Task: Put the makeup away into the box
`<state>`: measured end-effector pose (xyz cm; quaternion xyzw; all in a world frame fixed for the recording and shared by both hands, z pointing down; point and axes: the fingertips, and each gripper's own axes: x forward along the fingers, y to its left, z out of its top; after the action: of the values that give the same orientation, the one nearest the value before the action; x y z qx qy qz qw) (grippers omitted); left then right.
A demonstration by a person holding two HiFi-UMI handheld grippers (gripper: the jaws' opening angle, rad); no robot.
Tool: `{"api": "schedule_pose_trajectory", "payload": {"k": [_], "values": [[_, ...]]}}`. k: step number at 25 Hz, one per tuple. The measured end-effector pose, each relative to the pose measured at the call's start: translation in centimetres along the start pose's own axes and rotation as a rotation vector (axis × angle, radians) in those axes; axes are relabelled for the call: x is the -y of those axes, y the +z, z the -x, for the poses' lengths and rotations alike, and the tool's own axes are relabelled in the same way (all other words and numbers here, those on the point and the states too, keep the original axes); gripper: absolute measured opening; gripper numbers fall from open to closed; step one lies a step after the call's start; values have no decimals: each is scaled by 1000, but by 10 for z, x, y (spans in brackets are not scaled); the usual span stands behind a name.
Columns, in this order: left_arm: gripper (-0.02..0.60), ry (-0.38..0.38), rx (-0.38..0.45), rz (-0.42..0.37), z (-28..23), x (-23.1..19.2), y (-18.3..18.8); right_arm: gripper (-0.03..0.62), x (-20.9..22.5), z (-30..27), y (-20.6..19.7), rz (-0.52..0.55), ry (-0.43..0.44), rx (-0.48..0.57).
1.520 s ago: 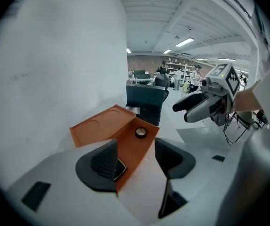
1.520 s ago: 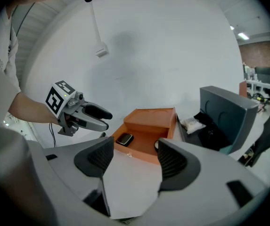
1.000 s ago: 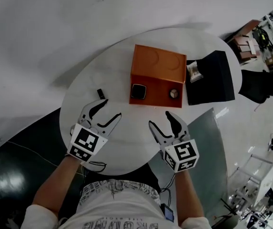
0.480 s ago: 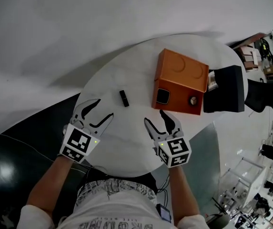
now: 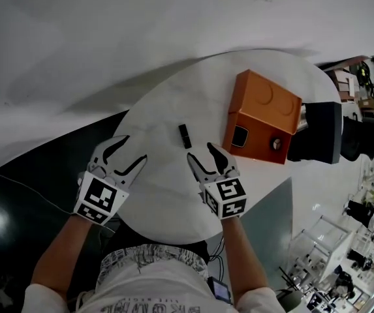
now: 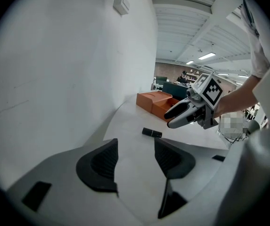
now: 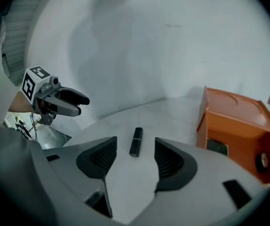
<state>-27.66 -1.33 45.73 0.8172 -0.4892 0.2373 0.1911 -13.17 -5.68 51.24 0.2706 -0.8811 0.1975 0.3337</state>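
A black lipstick tube [image 5: 185, 135] lies on the round white table [image 5: 167, 194], left of the orange box [image 5: 265, 116]. My right gripper [image 5: 201, 152] sits just short of the tube. Its jaws are closing, with the lipstick [image 7: 135, 141] lying between and just beyond the fingertips, untouched. The box [image 7: 233, 126] has a dark square item [image 5: 240, 136] and a small round one [image 5: 276, 144] in its near face. My left gripper [image 5: 131, 150] hovers open and empty over the table's left edge. From the left gripper view I see the lipstick [image 6: 151, 133], the box [image 6: 157, 102] and the right gripper [image 6: 191, 112].
A black box [image 5: 320, 132] stands against the orange box's right side at the table's far right. A white wall rises just behind the table. Dark floor lies to the left, and a cluttered room to the right.
Both grippers have moved left across the table. The right one went from in front of the orange box to the lipstick; the left one reached the table's left edge.
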Motion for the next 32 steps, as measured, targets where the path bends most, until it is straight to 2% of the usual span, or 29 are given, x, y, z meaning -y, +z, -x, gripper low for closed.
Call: {"api": "schedule_pose_trajectory", "payload": {"k": [9,20,32], "values": [[263,48,-5,39,11,-37,-24,238,-4,-45,-1,8,-7,-59],[259,40,-11,119,16,-41,-50,193,-3,-70,-8,45,-69,-118],[256,40,-10,119,21,-43,-56,109,-1,-72,-10,86,-124,-133]]}}
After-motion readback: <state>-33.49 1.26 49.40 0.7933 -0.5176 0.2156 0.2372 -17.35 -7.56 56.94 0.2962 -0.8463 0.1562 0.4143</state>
